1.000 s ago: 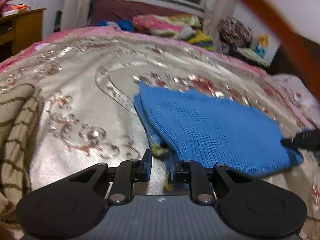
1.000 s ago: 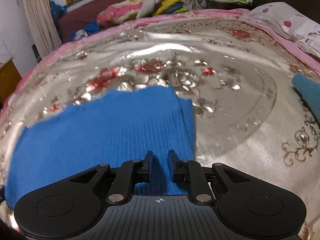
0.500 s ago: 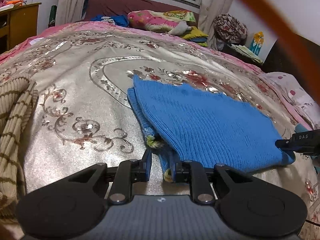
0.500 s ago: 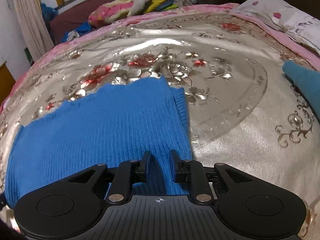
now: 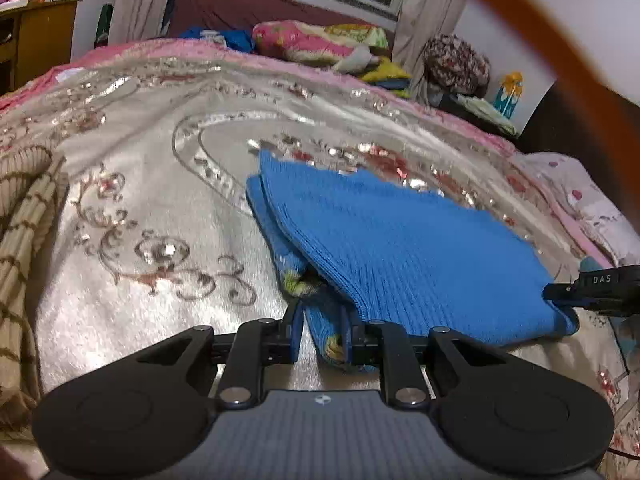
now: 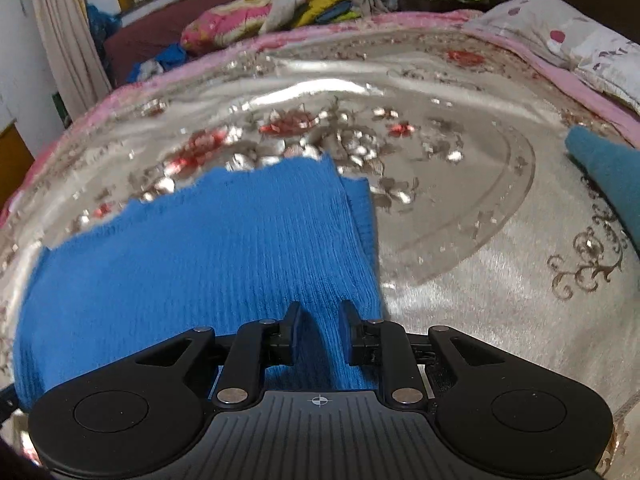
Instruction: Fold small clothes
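left wrist view: the left gripper [image 5: 320, 330] sits low at the near edge of the blue knit garment [image 5: 400, 248], which lies folded flat on the silver floral bedspread [image 5: 160, 200].
left jaws: parted a little, with a narrow blue strip of the garment, yellow-green at its end, lying between them; it touches the right finger, and i cannot tell whether it is truly pinched.
right wrist view: the right gripper [image 6: 318, 334] straddles a raised ridge of the blue knit garment [image 6: 200, 256] at its near right corner.
right jaws: set apart, one finger on each side of the ridge; the cloth fills the gap but a firm grasp cannot be told.
garment position: spread across the middle of the bedspread [image 6: 480, 260], its far edge ragged, a second layer showing along one side.
other gripper: the right gripper's tip [image 5: 592, 286] shows at the garment's far corner in the left wrist view.
nearby: a beige striped knit [image 5: 24, 216] at the left edge; a teal cloth [image 6: 604, 168] well apart at the right.
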Available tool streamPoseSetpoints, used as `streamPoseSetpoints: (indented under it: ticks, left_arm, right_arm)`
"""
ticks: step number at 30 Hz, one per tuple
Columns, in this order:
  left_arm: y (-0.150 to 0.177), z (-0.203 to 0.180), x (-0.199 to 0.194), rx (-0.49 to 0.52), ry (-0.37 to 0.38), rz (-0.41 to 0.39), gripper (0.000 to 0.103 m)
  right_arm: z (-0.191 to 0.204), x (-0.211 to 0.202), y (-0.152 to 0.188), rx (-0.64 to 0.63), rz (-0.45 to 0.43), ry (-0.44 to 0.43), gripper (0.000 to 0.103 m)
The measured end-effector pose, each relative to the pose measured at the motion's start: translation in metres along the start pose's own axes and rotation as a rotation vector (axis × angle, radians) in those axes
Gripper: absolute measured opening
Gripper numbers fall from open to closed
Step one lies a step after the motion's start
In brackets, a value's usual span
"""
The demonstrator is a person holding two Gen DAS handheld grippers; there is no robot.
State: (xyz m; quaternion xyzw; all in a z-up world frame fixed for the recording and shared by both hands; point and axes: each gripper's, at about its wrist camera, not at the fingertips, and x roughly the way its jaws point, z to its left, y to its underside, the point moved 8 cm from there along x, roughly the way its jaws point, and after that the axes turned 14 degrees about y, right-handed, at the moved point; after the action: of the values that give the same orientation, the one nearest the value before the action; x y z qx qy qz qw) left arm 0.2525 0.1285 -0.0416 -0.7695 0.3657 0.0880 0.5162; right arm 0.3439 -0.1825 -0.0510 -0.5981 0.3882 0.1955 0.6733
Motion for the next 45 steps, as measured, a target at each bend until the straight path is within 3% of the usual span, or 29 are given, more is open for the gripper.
streamPoseSetpoints:
  ticks: [22, 25, 40, 45]
  left_arm:
    - [-0.008, -0.003, -0.012, 0.003, 0.001, -0.073, 0.026]
    - [-0.008, -0.004, -0.013, 0.006, 0.007, -0.074, 0.030]
    - [-0.010, -0.020, -0.022, 0.094, 0.019, -0.132, 0.033]
    - [-0.003, -0.018, -0.011, 0.107, 0.001, -0.083, 0.035]
  right_arm:
    - [0.006, -0.005, 0.000, -0.002, -0.004, 0.013, 0.020]
    - [0.009, -0.004, 0.002, -0.009, 0.006, 0.007, 0.022]
    - [0.009, 0.001, 0.007, -0.013, 0.022, 0.018, 0.024]
    - [0.004, -0.001, 0.007, 0.011, 0.022, 0.002, 0.024]
